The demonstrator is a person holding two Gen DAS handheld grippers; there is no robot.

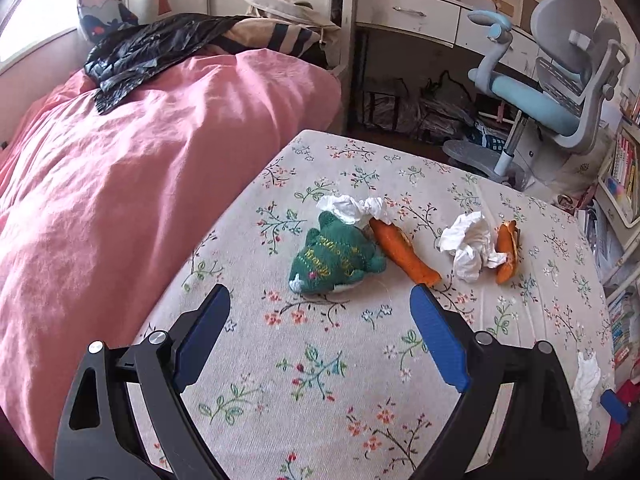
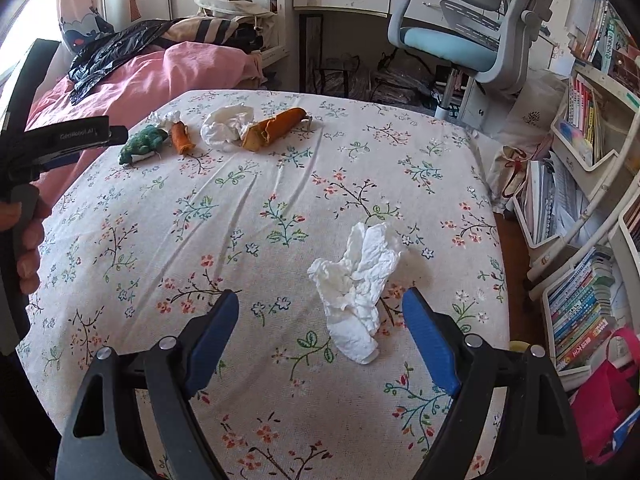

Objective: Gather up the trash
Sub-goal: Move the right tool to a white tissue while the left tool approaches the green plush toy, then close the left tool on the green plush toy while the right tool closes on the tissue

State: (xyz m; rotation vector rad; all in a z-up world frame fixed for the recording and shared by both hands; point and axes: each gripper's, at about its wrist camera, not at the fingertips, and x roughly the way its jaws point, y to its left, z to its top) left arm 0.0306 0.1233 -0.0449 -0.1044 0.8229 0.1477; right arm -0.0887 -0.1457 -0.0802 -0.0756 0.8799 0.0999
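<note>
Floral bedsheet (image 2: 256, 208), pale with small red and green sprigs, covers the flat surface under both grippers, and a rumpled pink duvet (image 1: 120, 168) is heaped along its left side with a black plastic bag (image 1: 160, 48) lying on top. Behind stand a white desk (image 1: 408, 12) and a grey and blue office chair (image 1: 560, 64); shelves of books (image 2: 580, 312) line the right wall. The right gripper (image 2: 320, 308) points down at the sheet with its blue jaws spread wide and nothing in them; a crumpled white tissue (image 2: 356, 292) lies on the sheet between the two tips, nearer the right one, not pressed by either. The left gripper (image 1: 320, 300) is likewise wide open and empty. Just beyond its tips lies a green knitted toy (image 1: 332, 260), with a second tissue wad (image 1: 352, 208) behind it and an orange peel (image 1: 404, 254) touching its right side. Farther right sit a third tissue wad (image 1: 468, 244) and another orange peel (image 1: 506, 252), pressed together. In the right wrist view a hand (image 2: 28, 240) grips the left gripper's handle at the left edge.
</note>
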